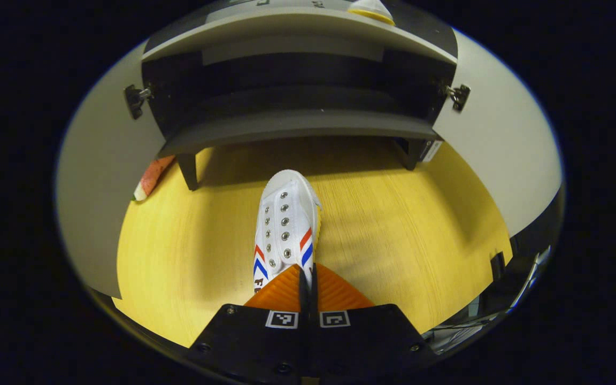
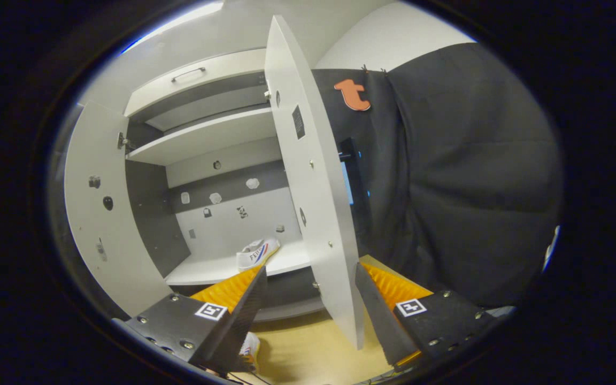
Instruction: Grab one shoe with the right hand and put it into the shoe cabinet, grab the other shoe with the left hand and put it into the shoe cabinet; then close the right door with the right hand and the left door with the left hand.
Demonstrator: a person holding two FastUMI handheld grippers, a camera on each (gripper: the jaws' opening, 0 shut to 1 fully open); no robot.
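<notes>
A white shoe [image 1: 285, 224] with red and blue stripes lies toe-first toward the shoe cabinet [image 1: 297, 131] over the yellow floor. My left gripper [image 1: 306, 274] is shut on the rim at the shoe's heel end. The other white shoe [image 2: 257, 252] rests on the cabinet's lower shelf [image 2: 217, 270]. My right gripper [image 2: 310, 270] is open in front of the cabinet, with the bottom of the open right door [image 2: 313, 176] between its fingers, untouched. A bit of the held shoe [image 2: 250, 346] peeks out below the right gripper's left finger [image 2: 233, 299].
Both cabinet doors stand open: the left door [image 1: 99, 182] and the right door [image 1: 500, 149] flank the opening. The cabinet stands on short dark legs [image 1: 189, 171] over the wooden floor [image 1: 393, 240]. An upper shelf [image 2: 201, 140] sits above the shoe. Black cloth [image 2: 463, 187] hangs to the right.
</notes>
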